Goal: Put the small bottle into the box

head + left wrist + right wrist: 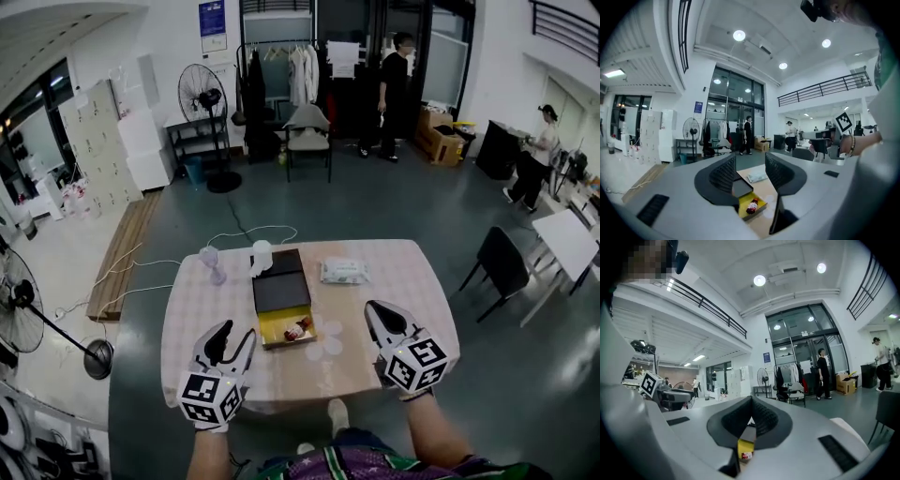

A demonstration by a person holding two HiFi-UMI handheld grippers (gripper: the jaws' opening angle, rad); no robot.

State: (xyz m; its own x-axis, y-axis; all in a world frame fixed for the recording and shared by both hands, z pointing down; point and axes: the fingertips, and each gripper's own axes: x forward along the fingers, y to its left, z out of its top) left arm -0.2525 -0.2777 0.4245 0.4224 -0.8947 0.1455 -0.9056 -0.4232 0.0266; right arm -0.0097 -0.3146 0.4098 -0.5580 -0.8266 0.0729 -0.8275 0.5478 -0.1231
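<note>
While small bottle (pixel 297 329) lies diagonally in box (pixel 271 329), left claw (pixel 240 329) gapes, right claw (pixel 371 308) closed.

Nothing legible; wall poster (pixel 213 25) and small bottle (pixel 297 329) label look too blurred

Yellow box (pixel 271 331), black lid (pixel 281 292), red small bottle (pixel 297 329), pale checked tablecloth (pixel 398 277)
</note>
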